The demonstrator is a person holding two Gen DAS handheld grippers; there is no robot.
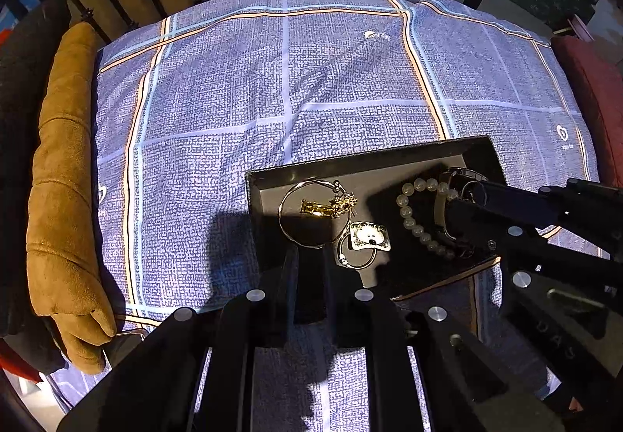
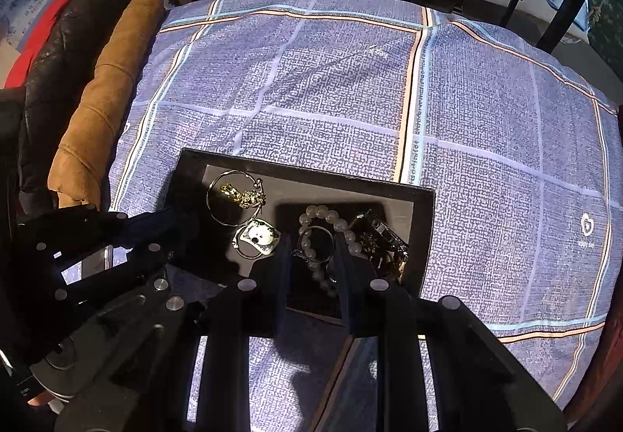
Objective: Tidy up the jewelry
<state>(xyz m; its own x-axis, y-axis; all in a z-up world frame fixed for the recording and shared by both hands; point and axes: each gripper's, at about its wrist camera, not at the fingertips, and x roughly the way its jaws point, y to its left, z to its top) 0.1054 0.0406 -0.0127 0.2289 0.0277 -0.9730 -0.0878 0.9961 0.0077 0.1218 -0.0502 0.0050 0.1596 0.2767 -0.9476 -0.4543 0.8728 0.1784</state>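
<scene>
A black tray (image 2: 422,237) sits on a blue checked cushion (image 2: 350,101) and holds the jewelry: a large silver hoop (image 2: 212,206) with a gold charm (image 2: 239,195), a small ring with a white tag (image 2: 260,237), a pearl bracelet (image 2: 342,227) and a dark watch (image 2: 383,241). The right gripper (image 2: 311,256) hangs over the pearl bracelet, its fingers apart on either side of the beads. The left gripper (image 1: 309,268) rests at the tray's near edge by the hoop, fingers slightly parted and holding nothing. A tan cushion (image 1: 62,178) lies just beside the checked one.

surface: blue plaid bedspread (image 2: 467,128) | on it: black tray (image 2: 311,178), tan cushion (image 1: 62,178) at left edge
</scene>
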